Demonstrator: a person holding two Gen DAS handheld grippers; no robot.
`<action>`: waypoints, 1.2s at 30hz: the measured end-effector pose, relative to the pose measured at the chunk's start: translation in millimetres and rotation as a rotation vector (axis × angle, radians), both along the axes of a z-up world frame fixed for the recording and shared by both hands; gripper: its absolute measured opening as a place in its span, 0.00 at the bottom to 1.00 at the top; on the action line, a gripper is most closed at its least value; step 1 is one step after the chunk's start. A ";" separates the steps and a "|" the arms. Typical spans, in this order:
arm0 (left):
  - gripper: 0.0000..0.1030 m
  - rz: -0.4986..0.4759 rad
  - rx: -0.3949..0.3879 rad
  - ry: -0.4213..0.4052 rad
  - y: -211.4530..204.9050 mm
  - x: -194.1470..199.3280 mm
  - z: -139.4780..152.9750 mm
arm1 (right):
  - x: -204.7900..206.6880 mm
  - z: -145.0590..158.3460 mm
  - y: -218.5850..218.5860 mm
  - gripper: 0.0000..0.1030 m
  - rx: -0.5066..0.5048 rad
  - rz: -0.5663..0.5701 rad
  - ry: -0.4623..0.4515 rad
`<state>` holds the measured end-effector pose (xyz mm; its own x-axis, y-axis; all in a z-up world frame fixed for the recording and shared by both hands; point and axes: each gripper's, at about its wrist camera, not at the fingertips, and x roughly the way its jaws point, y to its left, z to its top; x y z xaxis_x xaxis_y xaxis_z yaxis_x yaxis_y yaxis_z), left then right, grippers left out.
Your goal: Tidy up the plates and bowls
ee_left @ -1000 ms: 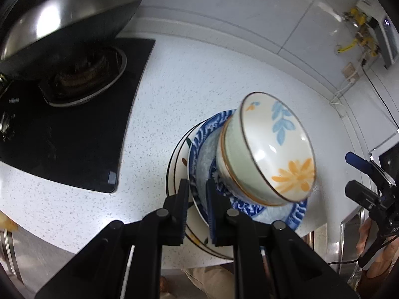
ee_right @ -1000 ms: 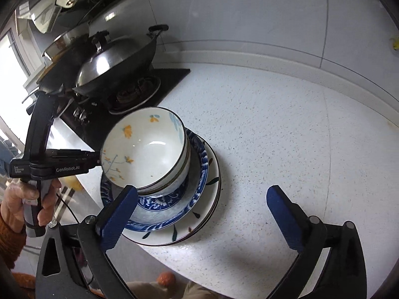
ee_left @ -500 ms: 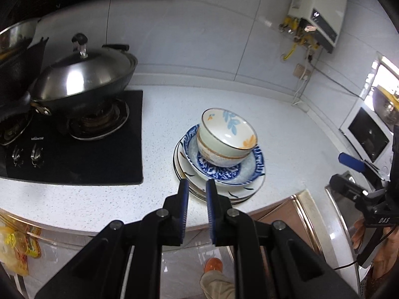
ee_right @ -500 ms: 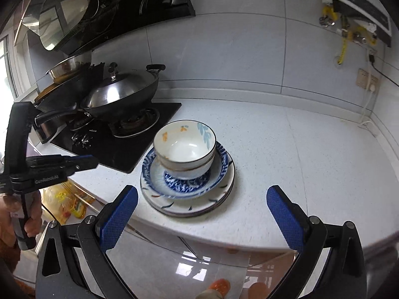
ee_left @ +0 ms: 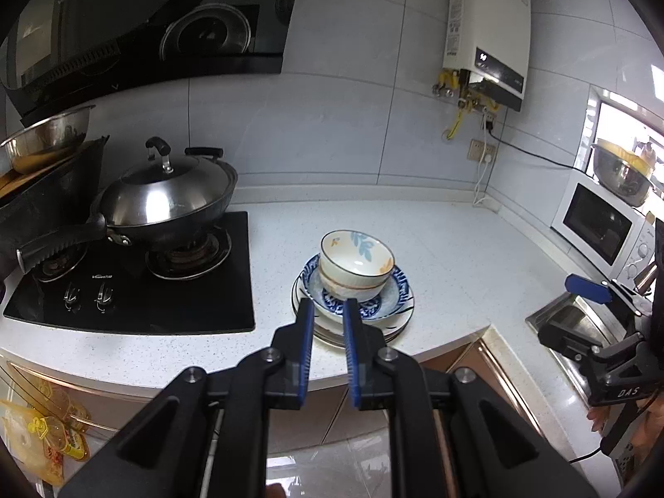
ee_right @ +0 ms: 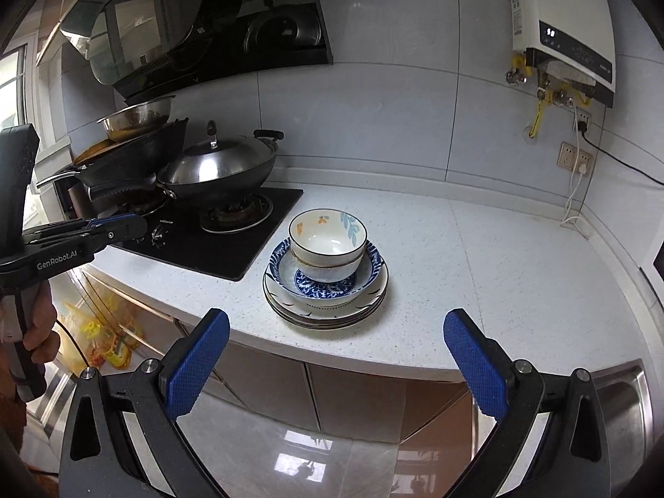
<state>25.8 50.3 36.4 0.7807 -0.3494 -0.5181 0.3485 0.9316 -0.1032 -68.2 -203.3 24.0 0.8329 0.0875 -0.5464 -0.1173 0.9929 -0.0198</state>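
"GenRobot.AI" on left hand-held gripper (ee_right: 120, 224); "DAS" on right hand-held gripper (ee_left: 589, 290).

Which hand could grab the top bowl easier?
Probably the right gripper: its jaws stand wide open, facing the bowl on the plates. The left gripper is shut and empty.

Both units: black frames, silver screws. The left gripper (ee_left: 325, 315) and right gripper (ee_right: 336, 332) carry blue textured pads. White "GenRobot.AI" lettering on left.
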 end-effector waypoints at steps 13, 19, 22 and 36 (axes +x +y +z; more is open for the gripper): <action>0.34 0.110 -0.001 0.020 -35.2 -46.6 -3.1 | -26.9 -2.2 -28.8 0.99 0.038 0.095 -0.032; 0.36 0.202 -0.001 -0.003 -39.8 -63.9 -0.5 | -31.5 -8.3 -35.0 0.99 0.066 0.138 -0.029; 0.40 0.236 0.003 -0.010 -43.1 -69.3 1.0 | -36.0 -8.4 -37.2 0.99 0.080 0.155 -0.041; 0.42 0.206 0.013 -0.081 -28.8 -75.7 15.0 | -65.9 17.4 -35.2 0.99 0.054 0.098 -0.134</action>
